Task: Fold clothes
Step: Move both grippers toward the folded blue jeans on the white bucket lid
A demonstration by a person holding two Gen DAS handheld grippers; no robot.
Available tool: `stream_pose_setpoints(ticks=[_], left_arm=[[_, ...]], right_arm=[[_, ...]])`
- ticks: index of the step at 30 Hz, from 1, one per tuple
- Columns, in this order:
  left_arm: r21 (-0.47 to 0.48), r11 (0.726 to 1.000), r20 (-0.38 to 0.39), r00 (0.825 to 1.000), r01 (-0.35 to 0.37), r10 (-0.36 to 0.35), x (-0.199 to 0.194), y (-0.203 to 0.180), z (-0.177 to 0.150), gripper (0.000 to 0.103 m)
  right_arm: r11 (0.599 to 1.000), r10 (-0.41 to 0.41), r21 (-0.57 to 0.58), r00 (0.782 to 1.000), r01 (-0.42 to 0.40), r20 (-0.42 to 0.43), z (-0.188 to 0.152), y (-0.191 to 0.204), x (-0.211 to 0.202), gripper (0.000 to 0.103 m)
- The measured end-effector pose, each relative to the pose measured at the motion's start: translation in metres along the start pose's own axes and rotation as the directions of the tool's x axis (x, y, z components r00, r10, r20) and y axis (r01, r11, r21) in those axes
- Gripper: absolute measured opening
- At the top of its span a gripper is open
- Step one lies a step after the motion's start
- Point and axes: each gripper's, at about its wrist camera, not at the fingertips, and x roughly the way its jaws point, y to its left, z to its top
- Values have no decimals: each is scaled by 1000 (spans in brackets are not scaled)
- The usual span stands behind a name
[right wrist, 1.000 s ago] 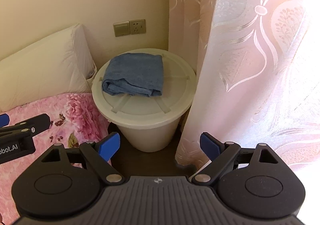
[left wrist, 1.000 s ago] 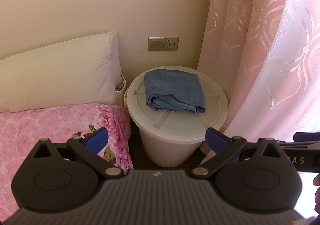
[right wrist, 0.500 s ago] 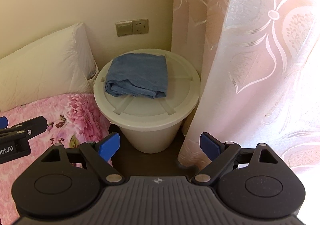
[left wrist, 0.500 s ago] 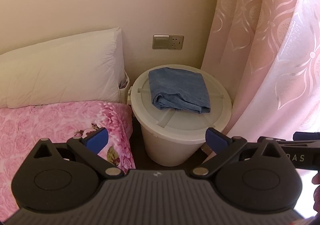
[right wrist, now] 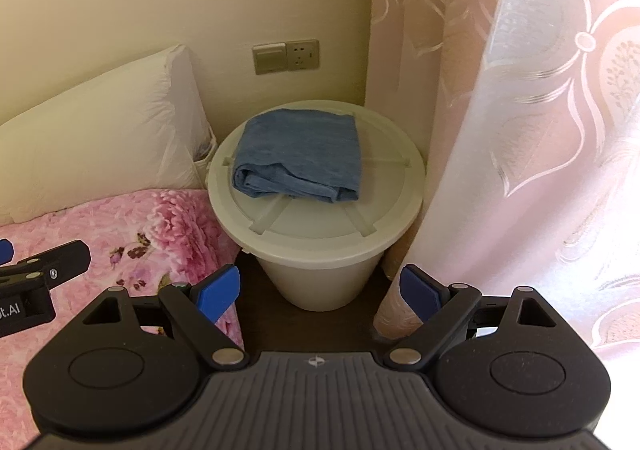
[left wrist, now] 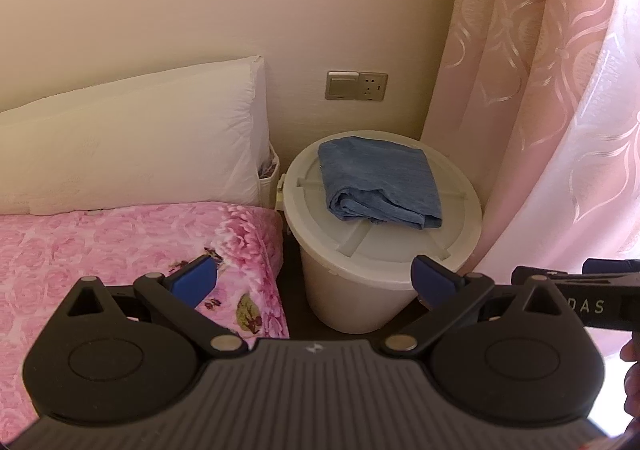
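A folded blue garment (left wrist: 378,180) lies on the lid of a white bucket (left wrist: 384,250) beside the bed; it also shows in the right wrist view (right wrist: 298,156) on the same bucket (right wrist: 316,222). My left gripper (left wrist: 314,282) is open and empty, held well short of the bucket. My right gripper (right wrist: 320,292) is open and empty, also short of the bucket. The right gripper's body shows at the right edge of the left wrist view (left wrist: 580,298); the left gripper's body shows at the left edge of the right wrist view (right wrist: 36,278).
A bed with a pink floral cover (left wrist: 120,250) and a white pillow (left wrist: 132,138) lies left of the bucket. A pink patterned curtain (right wrist: 520,110) hangs close on the right. A wall switch and socket (left wrist: 356,85) sit above the bucket.
Both grippers have drawn back and shifted left, so the bucket and garment sit farther right and smaller in the left wrist view. Both stay open and empty.
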Motion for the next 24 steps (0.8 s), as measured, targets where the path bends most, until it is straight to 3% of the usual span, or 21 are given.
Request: stream_pose_setpoints(ticks=[24], left_arm=[[1,999,-31,999,45,-45,9,-11,8,102]], right_arm=[[999,-29,25,999,30,-33,2,-17,6,89]])
